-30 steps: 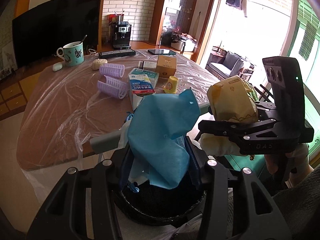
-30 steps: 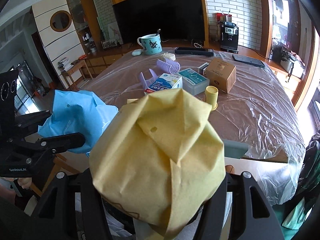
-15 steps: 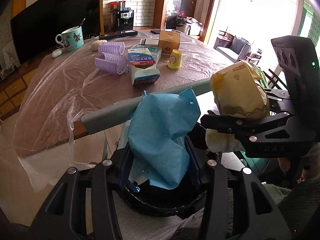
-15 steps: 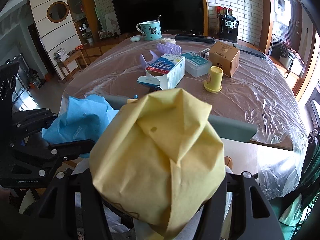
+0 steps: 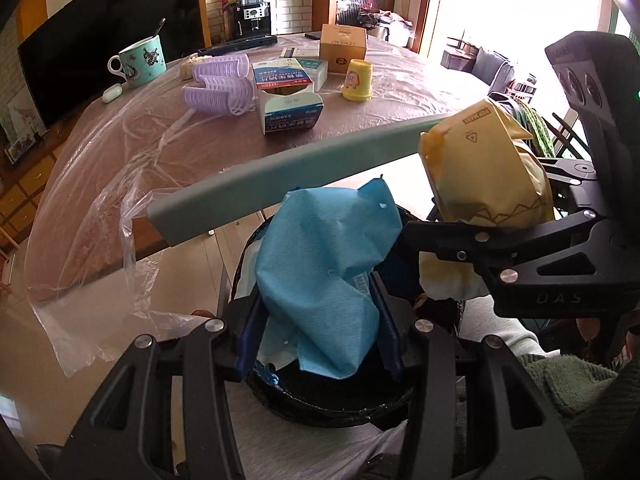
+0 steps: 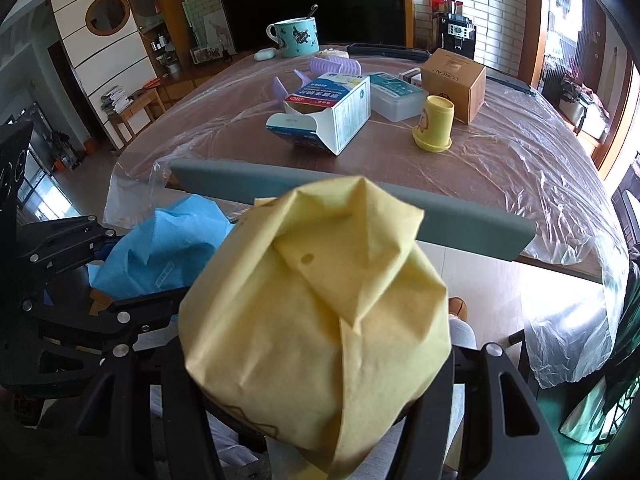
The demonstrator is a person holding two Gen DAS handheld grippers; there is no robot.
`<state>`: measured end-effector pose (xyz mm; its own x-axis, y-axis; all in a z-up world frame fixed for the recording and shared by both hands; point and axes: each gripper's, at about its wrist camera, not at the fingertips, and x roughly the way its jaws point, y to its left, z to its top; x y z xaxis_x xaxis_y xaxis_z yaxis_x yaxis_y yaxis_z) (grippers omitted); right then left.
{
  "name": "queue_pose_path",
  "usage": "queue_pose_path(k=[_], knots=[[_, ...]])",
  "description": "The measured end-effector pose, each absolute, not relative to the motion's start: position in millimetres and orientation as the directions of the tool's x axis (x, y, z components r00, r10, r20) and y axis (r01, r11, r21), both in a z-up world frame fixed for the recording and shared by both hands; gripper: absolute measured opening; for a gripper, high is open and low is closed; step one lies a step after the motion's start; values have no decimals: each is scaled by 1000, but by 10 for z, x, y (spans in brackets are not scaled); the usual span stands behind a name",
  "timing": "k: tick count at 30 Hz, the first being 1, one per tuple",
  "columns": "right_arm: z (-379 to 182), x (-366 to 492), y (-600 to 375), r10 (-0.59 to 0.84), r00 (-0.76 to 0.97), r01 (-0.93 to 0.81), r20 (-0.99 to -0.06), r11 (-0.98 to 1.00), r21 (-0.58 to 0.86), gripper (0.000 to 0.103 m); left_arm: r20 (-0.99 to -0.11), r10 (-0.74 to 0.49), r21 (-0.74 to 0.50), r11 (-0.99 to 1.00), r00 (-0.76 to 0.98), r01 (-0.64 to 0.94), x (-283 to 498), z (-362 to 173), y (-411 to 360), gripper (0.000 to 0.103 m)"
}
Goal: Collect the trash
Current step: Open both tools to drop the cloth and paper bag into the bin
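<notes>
Blue paper (image 5: pixel 320 276), soft and light, is pinched at its middle by the left gripper (image 5: pixel 316 340), just above the black bin (image 5: pixel 328 404) in the left view; right view: the right gripper (image 6: pixel 320 380) clamps a crumpled yellow wrapper (image 6: pixel 316 320), light and crushable, beside that bin.

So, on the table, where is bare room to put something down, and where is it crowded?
Bare room lies along the near edge, between the grey edge guard and the open medicine box, and on the right, beyond the yellow cup. The far middle is crowded: mug, purple hair rollers, boxes and cardboard box stand close together.
</notes>
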<state>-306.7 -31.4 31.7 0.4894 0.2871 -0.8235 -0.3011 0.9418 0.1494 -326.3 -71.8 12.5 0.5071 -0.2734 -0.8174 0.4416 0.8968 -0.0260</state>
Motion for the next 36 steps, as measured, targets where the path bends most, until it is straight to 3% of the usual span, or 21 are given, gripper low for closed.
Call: queue_pose_path(k=[36], knots=[[-105, -2841, -243, 248, 425, -278, -870, 951, 135, 57, -862, -228, -3, 896, 453, 444, -3088, -226, -818, 49]])
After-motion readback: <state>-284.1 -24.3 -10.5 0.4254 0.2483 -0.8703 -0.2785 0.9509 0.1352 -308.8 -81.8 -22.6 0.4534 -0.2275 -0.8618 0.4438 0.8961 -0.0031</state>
